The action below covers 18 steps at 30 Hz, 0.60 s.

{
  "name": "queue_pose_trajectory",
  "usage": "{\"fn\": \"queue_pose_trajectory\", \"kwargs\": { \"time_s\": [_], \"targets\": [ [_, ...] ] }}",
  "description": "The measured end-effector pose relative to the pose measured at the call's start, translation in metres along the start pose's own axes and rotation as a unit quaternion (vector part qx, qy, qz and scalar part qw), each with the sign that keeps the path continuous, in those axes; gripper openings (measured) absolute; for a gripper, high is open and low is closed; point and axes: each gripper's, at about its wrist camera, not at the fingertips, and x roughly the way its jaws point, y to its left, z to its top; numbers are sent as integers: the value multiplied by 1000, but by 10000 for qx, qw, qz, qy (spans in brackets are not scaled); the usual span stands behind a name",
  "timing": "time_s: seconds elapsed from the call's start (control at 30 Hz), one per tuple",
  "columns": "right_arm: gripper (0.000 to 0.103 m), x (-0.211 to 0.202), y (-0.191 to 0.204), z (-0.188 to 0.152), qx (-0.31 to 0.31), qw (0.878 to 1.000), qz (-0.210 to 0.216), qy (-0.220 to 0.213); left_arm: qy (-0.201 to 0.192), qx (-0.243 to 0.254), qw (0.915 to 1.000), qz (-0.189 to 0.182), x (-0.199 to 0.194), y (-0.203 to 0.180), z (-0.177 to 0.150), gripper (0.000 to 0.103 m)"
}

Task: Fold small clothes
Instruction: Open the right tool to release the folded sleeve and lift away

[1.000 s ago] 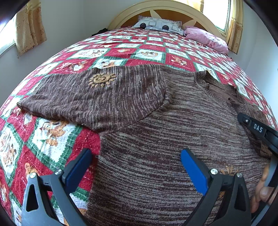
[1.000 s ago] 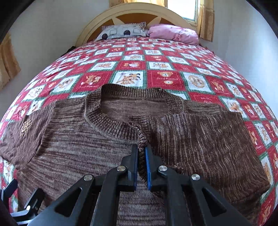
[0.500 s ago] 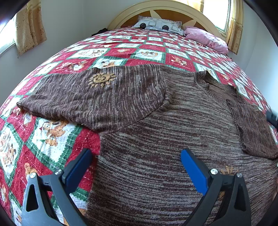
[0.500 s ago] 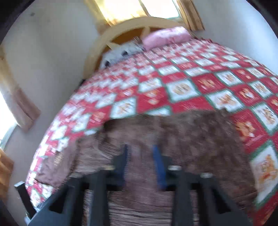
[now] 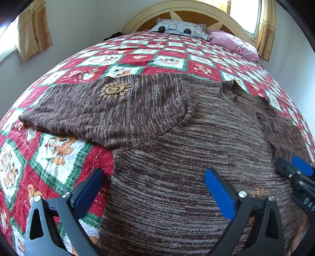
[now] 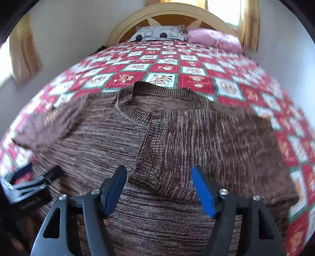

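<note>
A brown marled knit sweater (image 5: pixel 177 157) lies flat on the bed, collar toward the headboard. Its left sleeve (image 5: pixel 110 110), with an orange sun motif, stretches out to the left. Its right sleeve (image 6: pixel 206 141) is folded in over the chest, cuff edge near the middle. My left gripper (image 5: pixel 153 187) is open and empty over the sweater's lower left edge. My right gripper (image 6: pixel 159 189) is open and empty just above the folded sleeve's cuff; it also shows at the right edge of the left wrist view (image 5: pixel 295 173).
The sweater lies on a red, green and white patchwork quilt (image 5: pixel 59 153) that covers the bed. A grey patterned pillow (image 5: pixel 179 27) and a pink pillow (image 5: pixel 234 43) lie by the arched wooden headboard (image 6: pixel 173 17). Walls and curtained windows flank the bed.
My right gripper let go of the right sleeve's cuff on the chest, opened, and drew back toward me. The sleeve now lies folded over the front. My left gripper has not moved.
</note>
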Motion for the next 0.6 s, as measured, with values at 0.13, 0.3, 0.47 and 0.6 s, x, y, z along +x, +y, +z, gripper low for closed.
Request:
{"fn": "queue_pose_trajectory", "kwargs": {
  "time_s": [0.13,0.3,0.47,0.6],
  "targets": [
    [35,7,-7,3,128,9999,-28,13,-1,-3,10000,-3,0,0,0,103],
    [16,13,3,9,173,9994,285,93,0,-5,10000,-6,0,1,0,103],
    [62,17,10,5,83,9962,862,50,2,-4,10000,-5,0,0,0,103],
    [75,14,28,1,-318,9962,815,-52,8,-2,10000,-1,0,0,0,103]
  ]
}}
